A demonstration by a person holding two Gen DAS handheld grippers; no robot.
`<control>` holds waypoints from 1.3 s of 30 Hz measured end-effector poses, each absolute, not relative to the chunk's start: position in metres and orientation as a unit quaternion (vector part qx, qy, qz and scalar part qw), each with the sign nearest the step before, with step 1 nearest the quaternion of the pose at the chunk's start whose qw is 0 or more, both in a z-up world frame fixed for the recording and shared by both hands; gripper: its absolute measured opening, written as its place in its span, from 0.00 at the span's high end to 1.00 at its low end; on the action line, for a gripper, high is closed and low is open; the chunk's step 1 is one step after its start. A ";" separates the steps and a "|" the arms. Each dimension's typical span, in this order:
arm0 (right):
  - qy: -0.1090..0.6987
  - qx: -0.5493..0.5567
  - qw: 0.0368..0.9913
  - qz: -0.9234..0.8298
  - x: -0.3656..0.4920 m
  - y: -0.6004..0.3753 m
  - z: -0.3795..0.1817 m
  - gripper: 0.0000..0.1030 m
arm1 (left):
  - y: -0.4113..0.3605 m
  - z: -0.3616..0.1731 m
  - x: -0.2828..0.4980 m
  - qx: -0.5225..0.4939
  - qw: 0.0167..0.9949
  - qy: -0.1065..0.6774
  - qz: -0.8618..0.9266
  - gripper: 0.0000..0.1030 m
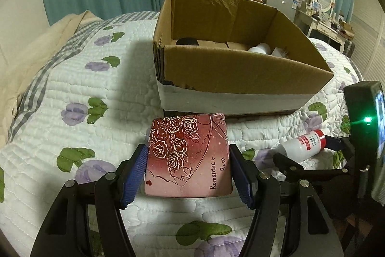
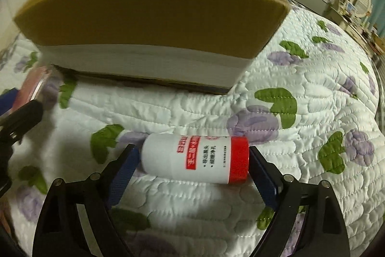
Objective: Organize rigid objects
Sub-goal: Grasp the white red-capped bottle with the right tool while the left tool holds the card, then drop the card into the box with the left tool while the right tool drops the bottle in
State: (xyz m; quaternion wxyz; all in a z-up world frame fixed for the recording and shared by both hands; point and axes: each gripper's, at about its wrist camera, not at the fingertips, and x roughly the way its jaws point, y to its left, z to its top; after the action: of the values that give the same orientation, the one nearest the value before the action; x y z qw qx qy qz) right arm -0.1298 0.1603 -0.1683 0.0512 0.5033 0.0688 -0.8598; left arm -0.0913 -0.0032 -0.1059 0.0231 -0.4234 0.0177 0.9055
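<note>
My L gripper [image 1: 187, 165] clamps 1 rose tin [image 1: 189, 158]; R gripper [image 2: 195, 160] clamps 1 bottle [image 2: 196, 158]. Only L view shows inside the box [image 1: 240, 69] ahead.

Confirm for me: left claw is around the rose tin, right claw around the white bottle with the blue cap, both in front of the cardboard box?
Not quite. The white bottle has a red cap, not blue, as the right wrist view shows. The rest holds: left claw around the rose tin, right claw around the bottle, both before the cardboard box.

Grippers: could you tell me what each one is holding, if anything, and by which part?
The left gripper clamps the red tin by its two side edges. The right gripper clamps the bottle end to end, base and red cap.
</note>
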 end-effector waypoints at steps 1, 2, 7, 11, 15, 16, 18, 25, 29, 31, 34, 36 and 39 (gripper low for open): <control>0.067 0.502 0.048 -0.861 -0.130 0.161 -0.168 0.15 | -0.003 -0.106 -0.091 -0.423 0.024 0.019 0.906 0.35; 0.066 0.499 0.047 -0.862 -0.130 0.162 -0.167 0.20 | -0.002 -0.105 -0.090 -0.422 0.024 0.020 0.906 0.35; 0.060 0.470 0.058 -0.879 -0.119 0.168 -0.146 0.22 | 0.002 -0.092 -0.078 -0.411 0.028 0.025 0.911 0.35; 0.054 0.432 0.071 -0.898 -0.095 0.177 -0.108 0.22 | 0.005 -0.072 -0.066 -0.393 0.035 0.025 0.919 0.35; 0.043 0.388 0.083 -0.917 -0.089 0.186 -0.056 0.22 | 0.010 -0.042 -0.061 -0.368 0.044 0.022 0.929 0.35; 0.044 0.379 0.085 -0.921 -0.089 0.188 -0.045 0.22 | 0.011 -0.033 -0.062 -0.360 0.046 0.022 0.932 0.35; 0.045 0.358 0.090 -0.928 -0.090 0.193 -0.023 0.22 | 0.013 -0.019 -0.065 -0.348 0.050 0.021 0.936 0.35; 0.043 0.308 0.109 -0.944 -0.129 0.191 0.026 0.22 | 0.029 0.017 -0.111 -0.311 0.057 0.037 0.948 0.35; 0.044 0.295 0.117 -0.947 -0.157 0.184 0.035 0.22 | 0.036 0.012 -0.149 -0.313 0.052 0.051 0.947 0.34; 0.040 0.294 0.121 -0.947 -0.175 0.181 0.034 0.22 | 0.039 0.002 -0.170 -0.326 0.049 0.055 0.943 0.34; 0.031 0.299 0.127 -0.945 -0.196 0.178 0.023 0.22 | 0.042 -0.017 -0.194 -0.343 0.043 0.061 0.936 0.35; 0.024 0.307 0.129 -0.943 -0.208 0.177 0.010 0.22 | 0.043 -0.031 -0.207 -0.355 0.042 0.062 0.932 0.34; 0.019 0.323 0.131 -0.937 -0.223 0.178 -0.008 0.22 | 0.046 -0.047 -0.219 -0.367 0.040 0.064 0.927 0.34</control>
State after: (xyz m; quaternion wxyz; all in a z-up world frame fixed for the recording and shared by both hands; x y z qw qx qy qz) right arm -0.2231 0.1784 -0.0083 0.1311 0.3232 0.0186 -0.9370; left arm -0.2193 0.0461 -0.0469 0.0403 -0.3672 0.0636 0.9271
